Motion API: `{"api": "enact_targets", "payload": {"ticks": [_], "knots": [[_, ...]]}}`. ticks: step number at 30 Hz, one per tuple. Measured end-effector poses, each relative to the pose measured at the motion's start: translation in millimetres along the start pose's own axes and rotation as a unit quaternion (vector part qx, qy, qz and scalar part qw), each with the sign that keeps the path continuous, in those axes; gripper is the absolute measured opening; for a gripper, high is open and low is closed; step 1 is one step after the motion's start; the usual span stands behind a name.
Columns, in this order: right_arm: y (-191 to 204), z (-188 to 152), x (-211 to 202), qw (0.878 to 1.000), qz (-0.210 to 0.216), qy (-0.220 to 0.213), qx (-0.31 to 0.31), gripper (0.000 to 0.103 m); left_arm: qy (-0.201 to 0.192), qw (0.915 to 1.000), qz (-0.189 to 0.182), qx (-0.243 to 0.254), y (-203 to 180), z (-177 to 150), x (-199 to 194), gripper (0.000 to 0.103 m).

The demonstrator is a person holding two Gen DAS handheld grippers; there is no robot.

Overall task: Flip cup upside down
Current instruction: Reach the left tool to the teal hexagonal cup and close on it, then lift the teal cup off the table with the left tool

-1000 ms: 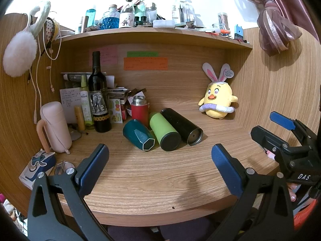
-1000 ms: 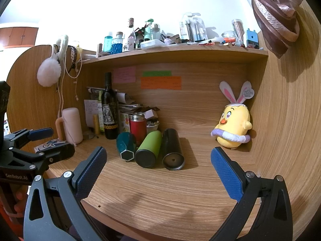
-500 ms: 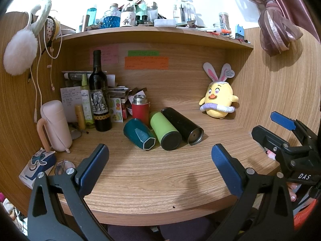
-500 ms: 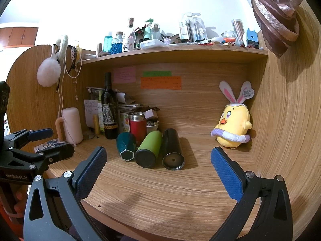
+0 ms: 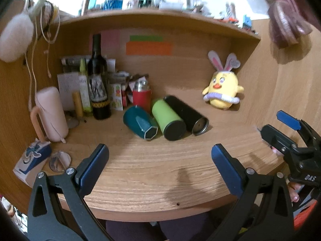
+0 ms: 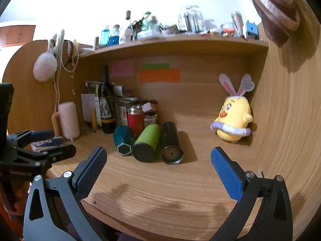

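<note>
Three cups lie on their sides in a row on the wooden desk point(image 5: 152, 172): a teal faceted cup point(image 5: 140, 125), a green cup point(image 5: 168, 119) and a black cup point(image 5: 185, 114). They also show in the right wrist view: teal cup point(image 6: 123, 139), green cup point(image 6: 147, 142), black cup point(image 6: 171, 143). My left gripper point(image 5: 159, 164) is open and empty, well in front of the cups. My right gripper point(image 6: 158, 165) is open and empty, also short of the cups. Each gripper shows in the other's view, the right gripper point(image 5: 280, 128) and the left gripper point(image 6: 52, 142).
A red flask point(image 5: 141, 96), a wine bottle point(image 5: 98, 84), a pink jug point(image 5: 51, 113) and papers crowd the back left. A yellow chick plush point(image 5: 222, 91) sits at the back right. A shelf point(image 5: 160, 14) with bottles overhangs. Side walls close in.
The left view has tilted down and moved slightly closer to the desk, with motion blur. The right gripper has hardly moved. Both stay open.
</note>
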State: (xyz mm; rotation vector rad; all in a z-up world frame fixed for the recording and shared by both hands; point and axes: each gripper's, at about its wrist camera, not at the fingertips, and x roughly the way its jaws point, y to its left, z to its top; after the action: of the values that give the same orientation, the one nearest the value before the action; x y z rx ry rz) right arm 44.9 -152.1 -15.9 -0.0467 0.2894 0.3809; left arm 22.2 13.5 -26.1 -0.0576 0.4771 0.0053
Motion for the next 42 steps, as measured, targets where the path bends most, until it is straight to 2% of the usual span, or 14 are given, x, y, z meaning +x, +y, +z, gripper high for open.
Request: {"api": "enact_targets", "payload": {"ticks": [8,13,15,19,21,23,24,29,31,35,42], "knots": [[-15.5,-15.2,32.9,0.999,-0.022,0.034,0.007,0.103,0.094,0.9941,0.024,-0.049,44.3,34.2,87.8,0.103],[-33.4,-23.2,53.9,0.998,-0.032,0.057,0.024,0.103,0.15,0.9843,0.023,-0.09,68.0,57.4,149.1,0.103],[-42.1,-26.4,61.3,0.997,-0.034,0.067,0.033,0.103,0.181,0.9777,0.009,-0.107,73.7,61.1,177.0,0.103],[-57.5,-32.6,74.9,0.994,-0.04,0.089,0.05,0.103,0.219,0.9694,0.004,-0.11,73.2,60.9,218.4,0.103],[-65.4,-35.2,80.6,0.993,-0.041,0.097,0.061,0.103,0.234,0.9654,-0.004,-0.114,71.6,57.8,230.4,0.098],[-73.0,-37.1,85.1,0.991,-0.039,0.103,0.074,0.103,0.251,0.9609,-0.011,-0.117,71.0,55.2,242.2,0.085],[-76.6,-38.0,86.8,0.991,-0.038,0.104,0.08,0.103,0.259,0.9582,-0.014,-0.121,71.2,53.7,247.5,0.084],[-84.1,-41.5,91.5,0.989,-0.033,0.11,0.095,0.103,0.269,0.9486,-0.035,-0.164,81.3,47.2,259.7,0.079],[-82.5,-41.1,90.2,0.989,-0.036,0.108,0.091,0.103,0.266,0.9486,-0.041,-0.166,82.7,45.9,257.5,0.078],[-75.3,-38.4,84.3,0.991,-0.036,0.099,0.077,0.103,0.271,0.9456,-0.067,-0.166,91.3,45.0,245.8,0.065],[-55.5,-36.2,74.7,0.994,-0.021,0.09,0.058,0.103,0.268,0.9489,-0.061,-0.154,101.0,34.0,216.2,0.063]]}}
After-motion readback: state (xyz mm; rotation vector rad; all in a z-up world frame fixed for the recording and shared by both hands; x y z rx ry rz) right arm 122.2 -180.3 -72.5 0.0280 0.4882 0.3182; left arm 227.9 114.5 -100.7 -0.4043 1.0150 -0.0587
